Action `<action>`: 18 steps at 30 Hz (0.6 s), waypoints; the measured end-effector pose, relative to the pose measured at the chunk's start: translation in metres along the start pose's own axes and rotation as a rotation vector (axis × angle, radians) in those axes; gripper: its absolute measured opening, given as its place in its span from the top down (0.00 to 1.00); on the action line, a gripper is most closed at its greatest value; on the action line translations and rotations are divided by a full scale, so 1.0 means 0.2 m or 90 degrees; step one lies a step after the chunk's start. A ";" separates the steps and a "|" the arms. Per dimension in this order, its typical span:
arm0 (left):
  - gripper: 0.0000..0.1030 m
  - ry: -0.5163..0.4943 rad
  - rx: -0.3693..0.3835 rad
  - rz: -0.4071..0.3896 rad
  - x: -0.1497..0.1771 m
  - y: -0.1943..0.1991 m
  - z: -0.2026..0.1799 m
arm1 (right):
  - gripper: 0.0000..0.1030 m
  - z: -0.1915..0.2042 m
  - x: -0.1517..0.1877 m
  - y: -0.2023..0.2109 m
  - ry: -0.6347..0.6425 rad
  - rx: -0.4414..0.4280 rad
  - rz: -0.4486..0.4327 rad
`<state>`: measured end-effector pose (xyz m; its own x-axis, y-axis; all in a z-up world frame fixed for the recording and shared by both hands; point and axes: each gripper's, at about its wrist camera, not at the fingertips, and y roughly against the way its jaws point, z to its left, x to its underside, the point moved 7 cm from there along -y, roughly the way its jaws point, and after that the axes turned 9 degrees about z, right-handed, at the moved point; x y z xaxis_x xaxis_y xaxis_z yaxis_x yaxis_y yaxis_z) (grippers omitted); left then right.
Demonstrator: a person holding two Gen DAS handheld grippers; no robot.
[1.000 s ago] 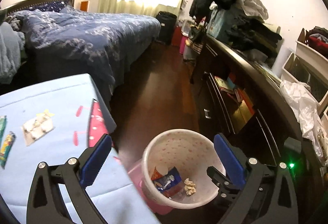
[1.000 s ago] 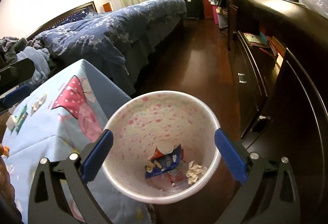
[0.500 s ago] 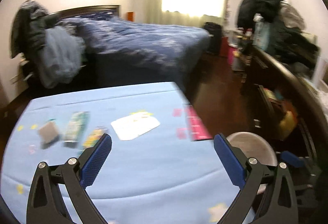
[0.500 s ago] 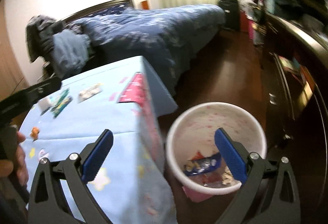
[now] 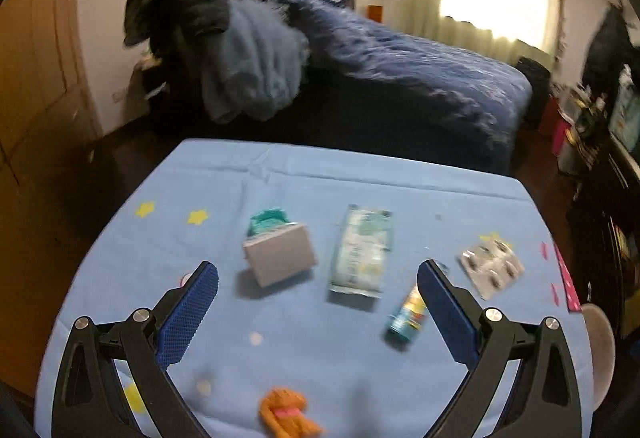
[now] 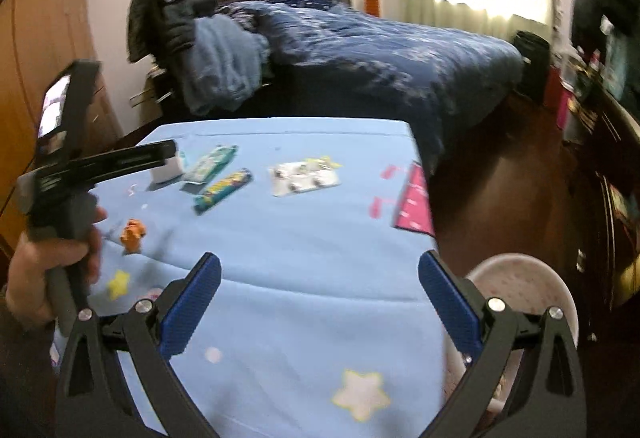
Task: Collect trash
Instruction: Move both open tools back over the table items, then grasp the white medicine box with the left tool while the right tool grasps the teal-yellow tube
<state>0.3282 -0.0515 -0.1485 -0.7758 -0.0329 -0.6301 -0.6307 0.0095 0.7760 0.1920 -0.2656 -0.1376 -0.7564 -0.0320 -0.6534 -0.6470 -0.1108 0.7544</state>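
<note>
Trash lies on the light blue tablecloth (image 5: 304, 350): a small grey box (image 5: 280, 258), a pale green wrapper (image 5: 362, 252), a colourful candy wrapper (image 5: 408, 312), a silver blister pack (image 5: 490, 268) and an orange scrap (image 5: 286, 412). My left gripper (image 5: 318, 308) is open and empty, hovering over the table just short of the box and wrappers. My right gripper (image 6: 320, 302) is open and empty above the table's near right part. The pink-spotted white trash bin (image 6: 524, 290) stands on the floor at the table's right edge. The blister pack (image 6: 304, 175) and candy wrapper (image 6: 224, 189) also show in the right wrist view.
A bed with a dark blue quilt (image 5: 400, 77) stands behind the table, with clothes piled on a chair (image 5: 224, 49) at its head. A dark wooden dresser (image 6: 612, 173) runs along the right wall. Dark wood floor (image 6: 500, 165) lies between bed and dresser.
Both grippers have swung left from over the trash bin to over the table. The left one now faces the box and wrappers; the bin has slid to the right edge of both views.
</note>
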 end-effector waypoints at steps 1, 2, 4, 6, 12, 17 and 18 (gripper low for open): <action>0.04 0.012 -0.005 0.008 0.00 -0.03 0.03 | 0.04 0.02 -0.01 -0.01 0.008 -0.002 0.001; 0.04 0.025 -0.010 0.014 -0.02 -0.06 0.06 | 0.04 0.05 -0.03 -0.02 0.017 -0.006 0.001; 0.04 0.046 -0.019 0.020 -0.03 -0.12 0.10 | 0.04 0.10 -0.05 -0.03 0.033 -0.012 0.003; 0.04 0.061 -0.035 0.027 -0.06 -0.18 0.13 | 0.04 0.14 -0.06 -0.04 0.045 -0.014 0.005; 0.04 0.069 -0.050 0.058 -0.11 -0.31 0.13 | 0.04 0.20 -0.10 -0.10 0.070 -0.014 0.015; 0.06 0.053 -0.077 0.090 -0.12 -0.34 0.12 | 0.04 0.22 -0.12 -0.15 0.075 -0.018 0.026; 0.14 0.055 -0.073 0.102 -0.11 -0.36 0.13 | 0.04 0.23 -0.12 -0.16 0.073 -0.023 0.029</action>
<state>0.3903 -0.0257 -0.1904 -0.8586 -0.1252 -0.4971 -0.4889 -0.0919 0.8675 0.2265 -0.2161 -0.1418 -0.7677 -0.1503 -0.6230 -0.6067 -0.1426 0.7820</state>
